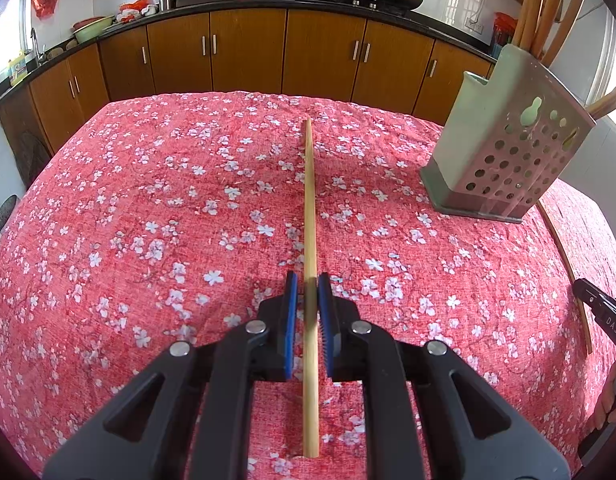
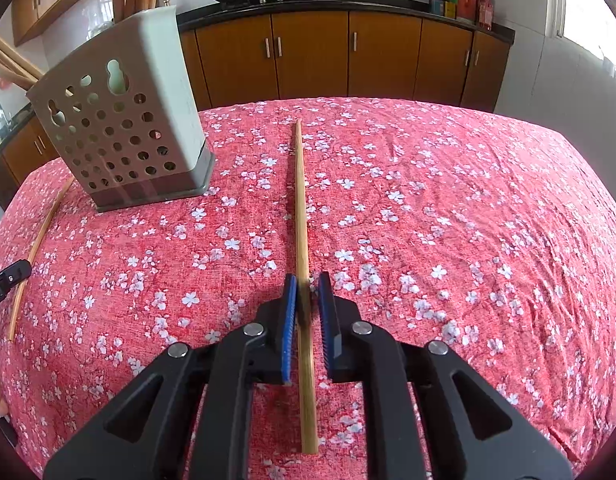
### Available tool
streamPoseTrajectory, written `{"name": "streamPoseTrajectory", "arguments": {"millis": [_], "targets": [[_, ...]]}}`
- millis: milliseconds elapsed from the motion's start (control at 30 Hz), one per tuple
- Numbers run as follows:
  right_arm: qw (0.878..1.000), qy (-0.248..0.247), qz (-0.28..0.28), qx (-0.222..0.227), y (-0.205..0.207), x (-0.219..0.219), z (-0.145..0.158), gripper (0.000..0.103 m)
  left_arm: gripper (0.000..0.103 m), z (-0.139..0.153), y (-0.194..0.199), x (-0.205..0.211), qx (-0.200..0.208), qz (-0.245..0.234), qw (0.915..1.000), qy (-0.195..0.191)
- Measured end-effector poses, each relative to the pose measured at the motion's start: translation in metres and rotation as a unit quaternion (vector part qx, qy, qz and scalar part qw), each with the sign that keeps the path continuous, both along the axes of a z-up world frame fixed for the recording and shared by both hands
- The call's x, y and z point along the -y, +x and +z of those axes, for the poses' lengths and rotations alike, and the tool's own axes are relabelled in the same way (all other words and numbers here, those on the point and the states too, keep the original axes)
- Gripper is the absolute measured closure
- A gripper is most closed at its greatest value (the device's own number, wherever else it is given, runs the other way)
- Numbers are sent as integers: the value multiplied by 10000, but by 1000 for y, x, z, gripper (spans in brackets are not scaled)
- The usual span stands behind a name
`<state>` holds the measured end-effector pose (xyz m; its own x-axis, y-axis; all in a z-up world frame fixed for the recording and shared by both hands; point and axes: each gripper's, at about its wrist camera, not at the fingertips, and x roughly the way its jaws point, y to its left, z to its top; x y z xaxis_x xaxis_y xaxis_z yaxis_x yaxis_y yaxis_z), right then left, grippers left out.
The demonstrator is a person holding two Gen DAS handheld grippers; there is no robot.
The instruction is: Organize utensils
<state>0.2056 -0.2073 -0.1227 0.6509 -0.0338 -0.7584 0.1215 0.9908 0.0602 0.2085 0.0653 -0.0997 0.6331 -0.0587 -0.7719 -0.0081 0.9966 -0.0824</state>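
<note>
A wooden chopstick [image 1: 310, 216] lies on the red flowered tablecloth and runs between the blue pads of my left gripper [image 1: 308, 292], which straddles it with a small gap on each side. A second chopstick [image 2: 301, 216] lies between the pads of my right gripper [image 2: 308, 290], touching the left pad with a gap at the right. A grey perforated utensil holder [image 1: 512, 148] stands on the cloth with several chopsticks in it; it also shows in the right wrist view [image 2: 127, 120].
The red flowered tablecloth [image 1: 147, 220] covers the table. Brown kitchen cabinets [image 1: 247, 52] line the far wall with woks on the counter. The other gripper's tip shows at the edge of each view, the right gripper [image 1: 600, 308] and the left gripper [image 2: 7, 278].
</note>
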Motion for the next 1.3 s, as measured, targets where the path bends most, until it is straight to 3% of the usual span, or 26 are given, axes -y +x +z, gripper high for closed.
{"name": "streamPoseTrajectory", "arguments": {"millis": [867, 1300], "targets": [[10000, 24, -32, -2, 0, 1, 1, 88, 89, 1, 1, 0, -21, -9, 10000, -7], [10000, 65, 34, 7, -21, 1, 0, 88, 88, -1, -15, 4, -40, -68, 9994, 342]]}}
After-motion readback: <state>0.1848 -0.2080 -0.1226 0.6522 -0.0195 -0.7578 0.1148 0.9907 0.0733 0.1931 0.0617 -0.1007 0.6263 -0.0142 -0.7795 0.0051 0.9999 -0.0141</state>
